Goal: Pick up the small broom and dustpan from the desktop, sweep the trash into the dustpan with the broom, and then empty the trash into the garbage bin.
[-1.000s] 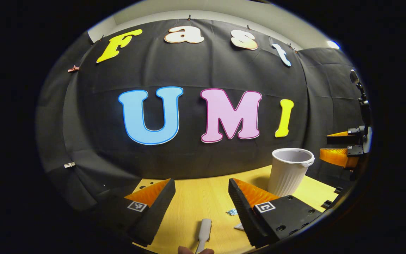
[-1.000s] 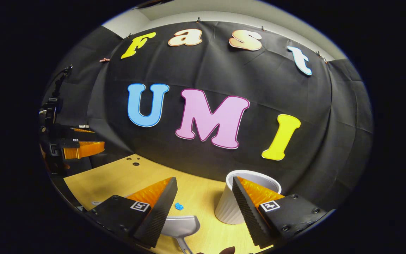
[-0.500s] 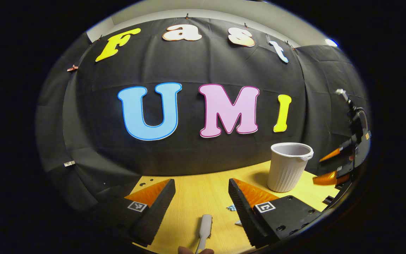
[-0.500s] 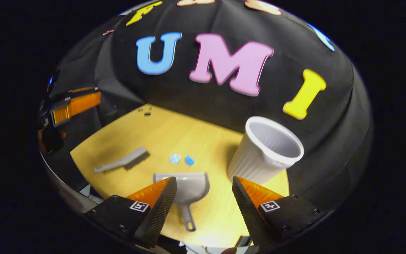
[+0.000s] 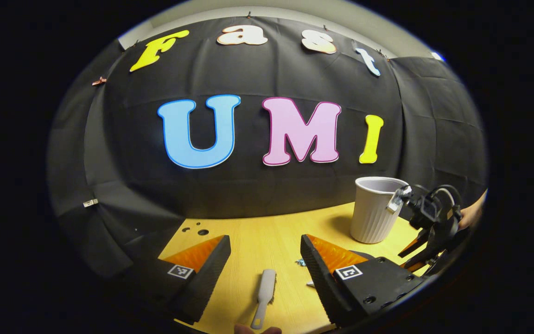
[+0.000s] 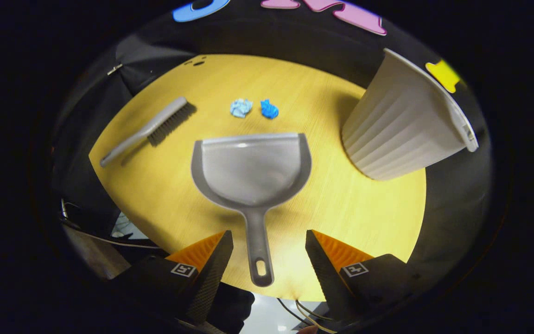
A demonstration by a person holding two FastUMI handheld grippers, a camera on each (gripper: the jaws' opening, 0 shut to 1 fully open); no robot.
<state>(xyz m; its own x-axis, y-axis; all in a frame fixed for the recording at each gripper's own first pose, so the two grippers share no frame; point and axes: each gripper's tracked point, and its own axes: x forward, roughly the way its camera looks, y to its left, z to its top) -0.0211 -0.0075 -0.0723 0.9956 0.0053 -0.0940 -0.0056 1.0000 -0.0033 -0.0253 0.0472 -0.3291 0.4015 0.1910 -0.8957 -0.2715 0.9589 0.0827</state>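
Right gripper (image 6: 267, 260): fingers apart, holding nothing, poised above the dustpan handle, which lies between them, likely lined up for the pickup.
Left gripper (image 5: 264, 264): fingers apart, empty, aimed along the broom (image 5: 263, 297) handle, which lies between and below them.
Dustpan (image 6: 252, 176): flat on the desk (image 6: 364, 208), handle toward the near edge, mouth facing the trash, so a sweep can go straight in.
Trash (image 6: 253, 108): two small crumpled bits just beyond the dustpan's mouth, apart from it.
Broom: left of the dustpan, bristles toward the trash.
Bin (image 6: 406, 125): right of the dustpan, near it, upright and open.
Open room: bare desk around the dustpan handle; its tip sits near the desk's front edge.
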